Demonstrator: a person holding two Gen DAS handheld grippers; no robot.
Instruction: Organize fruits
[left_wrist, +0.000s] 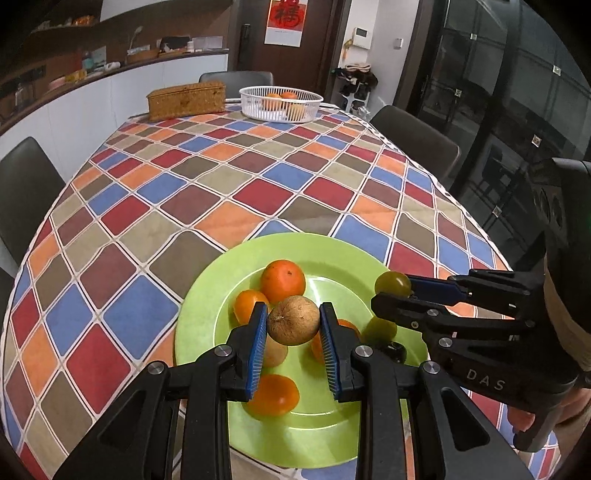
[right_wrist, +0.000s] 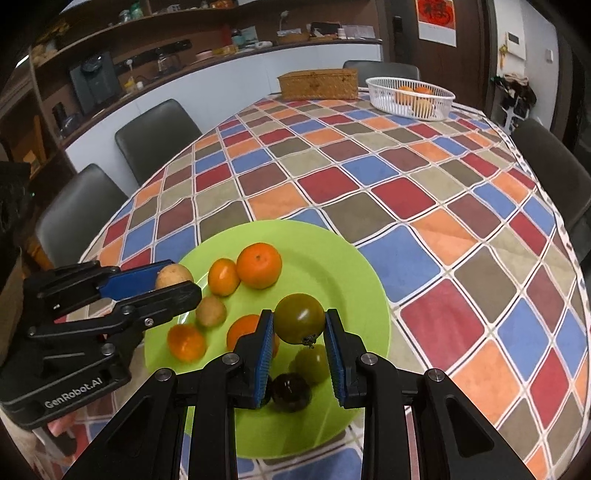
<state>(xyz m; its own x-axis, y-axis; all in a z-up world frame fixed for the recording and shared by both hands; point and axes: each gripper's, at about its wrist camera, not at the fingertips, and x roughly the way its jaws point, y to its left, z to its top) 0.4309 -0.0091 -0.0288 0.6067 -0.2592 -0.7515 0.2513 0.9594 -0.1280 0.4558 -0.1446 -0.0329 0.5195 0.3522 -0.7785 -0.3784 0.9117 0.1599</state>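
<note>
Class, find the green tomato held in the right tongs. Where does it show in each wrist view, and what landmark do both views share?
Left wrist view: the green tomato sits right of centre, at the tips of the right tongs reaching in from the right.
Right wrist view: green tomato low centre, between the tongs' blue pads.
Shared landmark: the green plate beneath.

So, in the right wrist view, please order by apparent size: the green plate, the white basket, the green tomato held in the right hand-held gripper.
1. green plate, clearly largest.
2. white basket, though it stands far away, so it may really be bigger.
3. green tomato in the right hand-held gripper, enlarged by nearness.
</note>
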